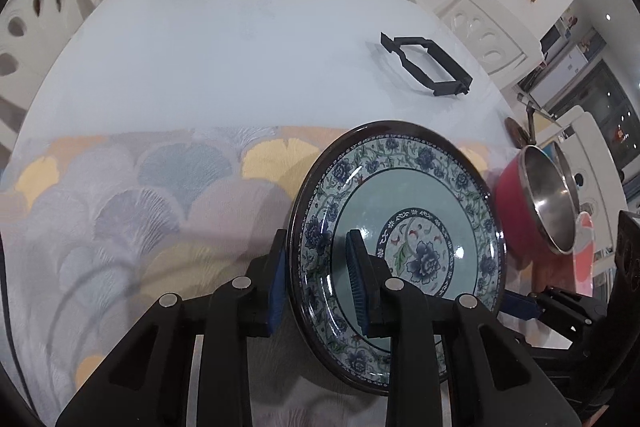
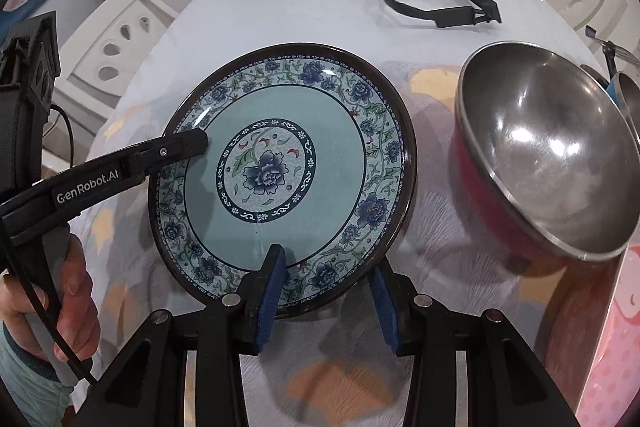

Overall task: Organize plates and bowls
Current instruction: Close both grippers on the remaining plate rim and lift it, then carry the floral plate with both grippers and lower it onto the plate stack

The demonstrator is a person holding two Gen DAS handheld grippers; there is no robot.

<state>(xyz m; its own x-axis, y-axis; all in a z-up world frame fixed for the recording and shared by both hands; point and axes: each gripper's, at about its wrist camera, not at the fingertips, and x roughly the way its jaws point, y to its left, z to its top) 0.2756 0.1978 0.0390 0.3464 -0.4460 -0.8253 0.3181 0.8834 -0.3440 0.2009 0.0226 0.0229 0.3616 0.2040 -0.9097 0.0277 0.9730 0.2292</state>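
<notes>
So the left gripper [image 1: 320,279] is pinching the blue floral plate [image 1: 420,211] by its rim, one blue pad sitting on the inner face and the other on the back; from the right wrist view its black finger is reaching over the plate [image 2: 288,163] from the left edge. The right gripper [image 2: 326,291] is sitting at the plate's near rim with its jaws spread, one pad resting over the rim and the other just outside it; not clamping anything as far as I'm seeing. The plate is sitting over the leaf-pattern cloth [image 2: 460,267] on the white table [image 1: 200,47]; the red bowl with the steel inside [image 2: 552,163] is tilting just to its right, apart from it; a black frame [image 2: 436,3] is lying farther back.
</notes>
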